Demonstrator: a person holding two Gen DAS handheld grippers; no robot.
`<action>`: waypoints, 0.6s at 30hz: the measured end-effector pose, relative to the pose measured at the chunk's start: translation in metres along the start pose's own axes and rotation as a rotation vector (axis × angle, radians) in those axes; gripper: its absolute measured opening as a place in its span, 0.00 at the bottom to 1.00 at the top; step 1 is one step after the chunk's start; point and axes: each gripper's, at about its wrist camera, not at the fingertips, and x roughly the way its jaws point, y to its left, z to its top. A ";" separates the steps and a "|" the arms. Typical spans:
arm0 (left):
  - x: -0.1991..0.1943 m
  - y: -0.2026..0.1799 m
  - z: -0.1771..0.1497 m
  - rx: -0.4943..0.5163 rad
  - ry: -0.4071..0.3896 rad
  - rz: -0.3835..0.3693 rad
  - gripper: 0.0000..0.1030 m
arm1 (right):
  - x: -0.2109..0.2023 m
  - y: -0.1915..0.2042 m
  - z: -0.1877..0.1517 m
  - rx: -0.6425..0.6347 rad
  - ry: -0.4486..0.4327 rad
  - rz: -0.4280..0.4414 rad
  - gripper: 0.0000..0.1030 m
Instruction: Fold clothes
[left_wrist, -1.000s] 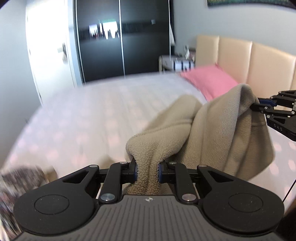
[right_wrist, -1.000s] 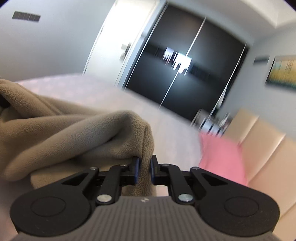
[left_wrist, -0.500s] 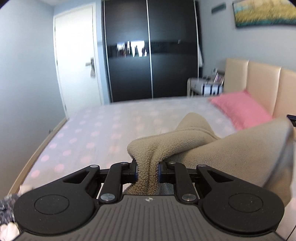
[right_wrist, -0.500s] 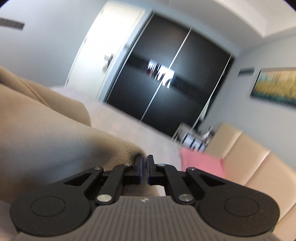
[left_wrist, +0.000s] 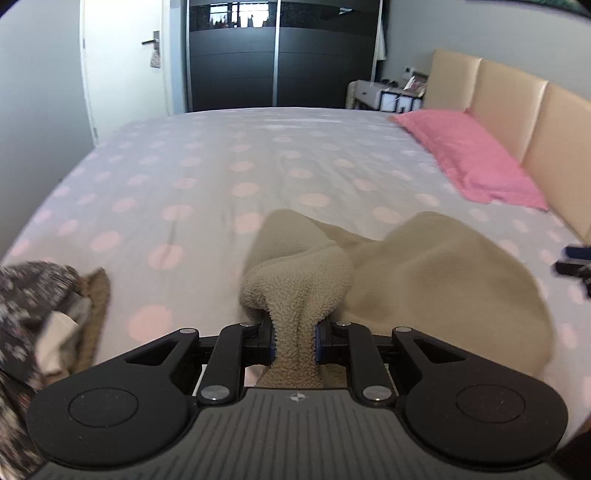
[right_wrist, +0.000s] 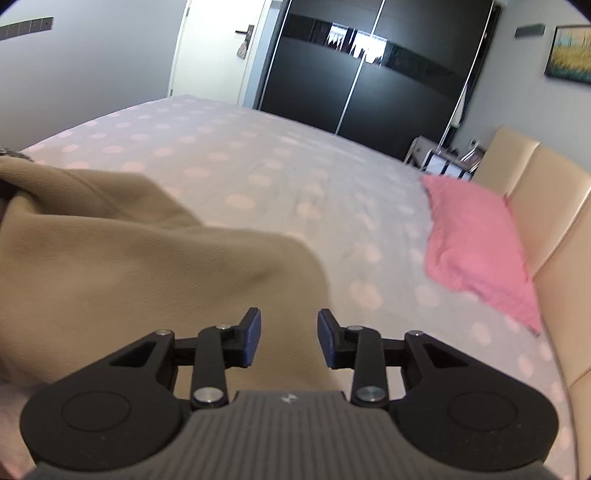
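The beige fleece garment (left_wrist: 424, 280) lies rumpled on the dotted bedsheet (left_wrist: 229, 166); left gripper (left_wrist: 294, 341) pinches its thick, floppy edge; right gripper (right_wrist: 289, 338) gapes empty; best gripped at hems.

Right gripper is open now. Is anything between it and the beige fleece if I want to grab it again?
Nothing visible. The right gripper hangs open directly over the beige fleece, which fills the space under and between its fingers. The left gripper is clamped on the fleece's other end.
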 end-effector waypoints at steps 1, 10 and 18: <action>-0.002 -0.008 -0.006 0.003 -0.006 -0.023 0.14 | -0.002 0.008 -0.006 0.009 0.007 0.022 0.38; -0.012 -0.076 -0.075 0.043 0.026 -0.190 0.14 | -0.031 0.076 -0.016 0.089 0.012 0.176 0.50; -0.017 -0.099 -0.105 0.205 -0.004 -0.066 0.14 | -0.024 0.123 -0.014 0.231 0.060 0.351 0.57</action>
